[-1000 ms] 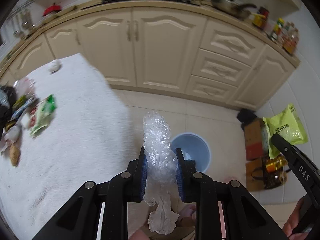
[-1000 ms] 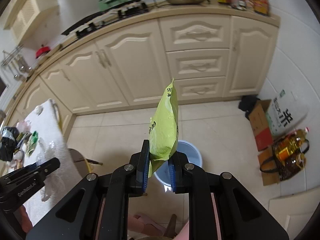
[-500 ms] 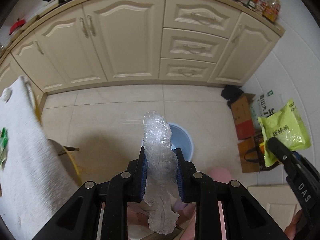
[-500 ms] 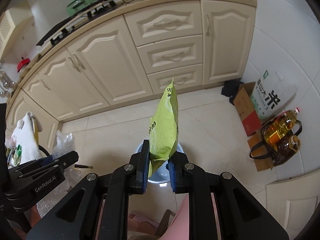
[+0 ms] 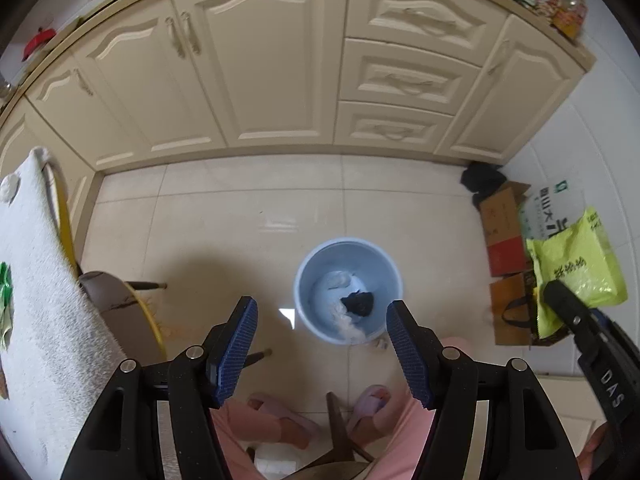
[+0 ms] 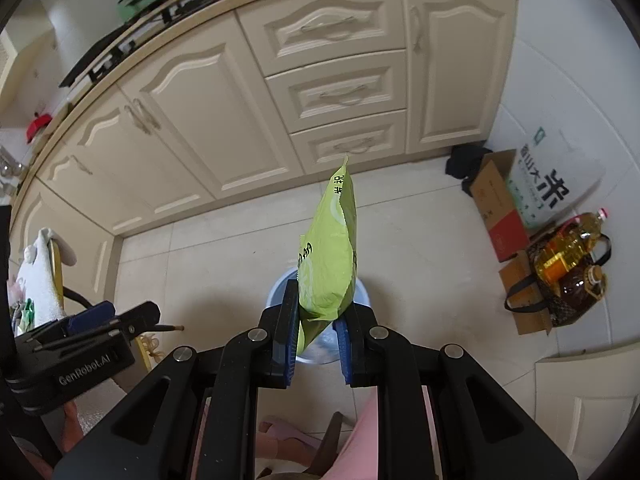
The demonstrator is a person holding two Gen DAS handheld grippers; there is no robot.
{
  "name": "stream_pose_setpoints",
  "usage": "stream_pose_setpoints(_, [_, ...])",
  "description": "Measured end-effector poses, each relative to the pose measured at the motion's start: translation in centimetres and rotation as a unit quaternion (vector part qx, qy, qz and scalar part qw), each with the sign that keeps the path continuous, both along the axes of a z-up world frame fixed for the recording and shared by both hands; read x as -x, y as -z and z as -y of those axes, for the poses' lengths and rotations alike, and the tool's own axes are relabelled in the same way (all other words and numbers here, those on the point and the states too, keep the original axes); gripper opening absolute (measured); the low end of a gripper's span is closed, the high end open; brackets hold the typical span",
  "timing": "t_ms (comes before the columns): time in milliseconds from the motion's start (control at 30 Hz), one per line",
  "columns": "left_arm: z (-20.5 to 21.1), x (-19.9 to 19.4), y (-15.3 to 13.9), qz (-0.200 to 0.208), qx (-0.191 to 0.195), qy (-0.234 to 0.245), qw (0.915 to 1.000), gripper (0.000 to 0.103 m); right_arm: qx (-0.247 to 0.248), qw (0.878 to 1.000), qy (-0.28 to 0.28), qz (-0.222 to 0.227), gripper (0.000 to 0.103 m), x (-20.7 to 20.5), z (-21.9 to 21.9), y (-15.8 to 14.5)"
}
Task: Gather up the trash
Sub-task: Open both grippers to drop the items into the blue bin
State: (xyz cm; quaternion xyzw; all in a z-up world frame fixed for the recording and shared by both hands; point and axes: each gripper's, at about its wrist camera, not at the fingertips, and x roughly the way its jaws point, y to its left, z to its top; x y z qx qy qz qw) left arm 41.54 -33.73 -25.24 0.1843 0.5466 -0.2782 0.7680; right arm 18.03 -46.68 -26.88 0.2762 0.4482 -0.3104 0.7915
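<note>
A light blue trash bin stands on the tiled floor with white scraps and a dark piece inside. My left gripper is open and empty, held above and just in front of the bin. My right gripper is shut on a yellow-green snack bag that stands upright between the jaws, above the bin, which it mostly hides. The bag also shows in the left wrist view at the right edge.
Cream cabinets line the far wall. A towel-covered table with more trash is at the left, a chair beside it. Cardboard boxes, a rice sack and oil bottles stand at the right wall.
My left gripper has opened and the crumpled clear plastic wrap is gone from its jaws. Both grippers have moved closer over the bin. The right one still holds the bag.
</note>
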Motion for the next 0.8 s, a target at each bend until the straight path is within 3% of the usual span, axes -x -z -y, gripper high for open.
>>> stream_pose_setpoints(233, [-1.5, -0.8, 0.4, -0.001, -0.007, -0.03, 0.9995, 0.063, 0.001, 0.999, -0.045, 0.008, 0.02, -2.8, -1.5, -0.4])
stream_pose_setpoints(267, [-1.8, -0.9, 0.4, -0.002, -0.007, -0.031, 0.9995, 0.063, -0.002, 0.999, -0.045, 0.007, 0.03, -3.0, -1.7, -0.4])
stream_pose_setpoints(300, [-1.8, -1.0, 0.4, -0.002, -0.006, -0.033, 0.9994, 0.063, -0.006, 0.999, -0.045, 0.004, 0.053, -3.2, -1.8, -0.4])
stream_pose_setpoints(367, [-2.4, -0.8, 0.4, -0.002, -0.006, -0.036, 0.9993, 0.063, 0.006, 0.999, -0.041, -0.002, 0.087, -3.3, -2.1, -0.6])
stream_pose_setpoints(467, [-2.6, -0.8, 0.5, -0.007, -0.008, -0.036, 0.9993, 0.063, 0.037, 0.998, -0.043, -0.014, 0.088, -3.5, -2.8, -0.8])
stream_pose_setpoints(800, [-3.6, 0.2, -0.2, 0.0, -0.009, -0.035, 0.9993, 0.063, 0.023, 0.999, -0.03, -0.022, 0.088, -2.6, -2.6, -0.4])
